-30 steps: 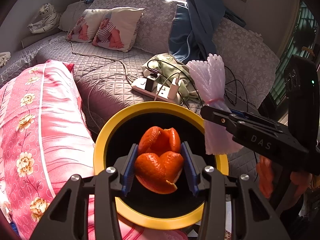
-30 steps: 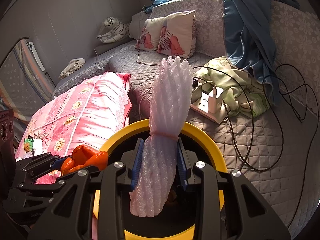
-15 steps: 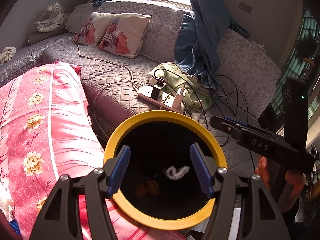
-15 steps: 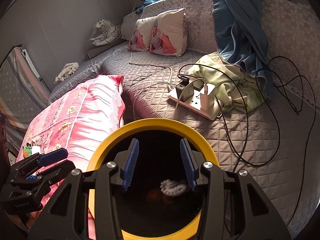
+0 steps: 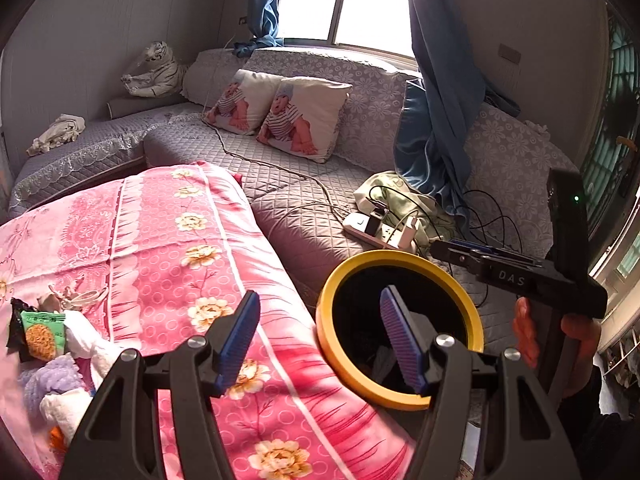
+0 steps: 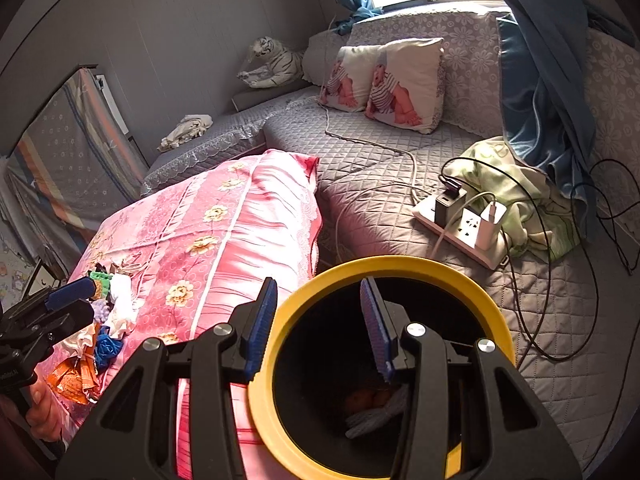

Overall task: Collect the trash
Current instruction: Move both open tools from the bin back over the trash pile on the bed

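A: Left wrist view first. Where is the trash from the left gripper (image 5: 320, 340)?

B: Its jaws are spread with nothing between them. The remaining trash pile (image 5: 52, 344) lies low and to the left on the pink quilt (image 5: 180, 240), while the yellow-rimmed bin (image 5: 400, 336) sits under the right jaw. I judge the left hand the nearer one. The right gripper (image 5: 516, 272) reads "DAS"; the green wrapper (image 5: 42, 330) has print too small to read.

A: And the right wrist view?

B: The right gripper (image 6: 318, 320) is also parted and empty, with one jaw over the bin (image 6: 384, 272). Orange peel (image 6: 366, 398) and white foam lie at the bottom. The pile (image 6: 100, 328) lies far left, just beside the left gripper (image 6: 60, 304)
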### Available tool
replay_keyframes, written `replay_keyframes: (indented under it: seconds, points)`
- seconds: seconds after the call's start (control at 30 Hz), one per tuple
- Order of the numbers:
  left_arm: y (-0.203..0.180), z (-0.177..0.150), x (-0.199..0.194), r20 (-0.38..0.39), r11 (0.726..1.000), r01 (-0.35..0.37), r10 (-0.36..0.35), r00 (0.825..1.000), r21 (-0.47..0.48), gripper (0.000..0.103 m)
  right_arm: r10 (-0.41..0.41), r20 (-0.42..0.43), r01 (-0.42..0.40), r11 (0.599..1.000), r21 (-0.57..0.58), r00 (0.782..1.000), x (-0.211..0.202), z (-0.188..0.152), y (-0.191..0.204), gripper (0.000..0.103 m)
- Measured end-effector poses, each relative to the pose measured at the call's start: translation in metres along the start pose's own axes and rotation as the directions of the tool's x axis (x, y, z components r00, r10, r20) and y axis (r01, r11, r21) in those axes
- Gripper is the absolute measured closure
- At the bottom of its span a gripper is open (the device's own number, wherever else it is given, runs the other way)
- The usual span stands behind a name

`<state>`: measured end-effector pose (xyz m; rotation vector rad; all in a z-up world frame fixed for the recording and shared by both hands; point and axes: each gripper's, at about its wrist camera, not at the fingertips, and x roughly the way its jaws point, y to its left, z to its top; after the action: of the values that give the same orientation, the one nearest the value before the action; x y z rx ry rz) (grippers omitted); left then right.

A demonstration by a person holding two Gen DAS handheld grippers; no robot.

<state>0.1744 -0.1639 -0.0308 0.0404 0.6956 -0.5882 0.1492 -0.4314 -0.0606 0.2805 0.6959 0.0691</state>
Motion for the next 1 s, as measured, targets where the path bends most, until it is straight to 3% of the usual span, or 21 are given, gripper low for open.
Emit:
replay_keyframes:
  seconds: [0.23, 0.43, 0.7, 1.0]
  points:
    - [0.052, -0.023, -0.073, 0.048, 0.984, -0.171, 0.173, 0.984, -0.044, 0.035, 0.152, -0.031, -0.155, 0.98, -0.126, 0.988, 0.01, 0.011, 0.08, 0.062]
    - [0.08, -0.052, -0.115, 0.051, 0.967, -0.242, 0.246, 0.968, -0.078, 0.032, 0.249, -0.1, -0.265, 0.943, -0.204, 0.963, 0.02, 0.011, 0.141, 0.061]
    - [0.096, -0.095, -0.138, 0.029, 0.962, -0.241, 0.247, 0.969, -0.125, 0.024, 0.312, -0.214, -0.366, 0.88, -0.302, 0.926, 0.029, -0.002, 0.211, 0.056]
    - [0.106, -0.138, -0.129, -0.035, 0.958, -0.203, 0.2, 0.979, -0.203, 0.018, 0.326, -0.328, -0.438, 0.819, -0.37, 0.887, 0.046, -0.026, 0.269, 0.055]
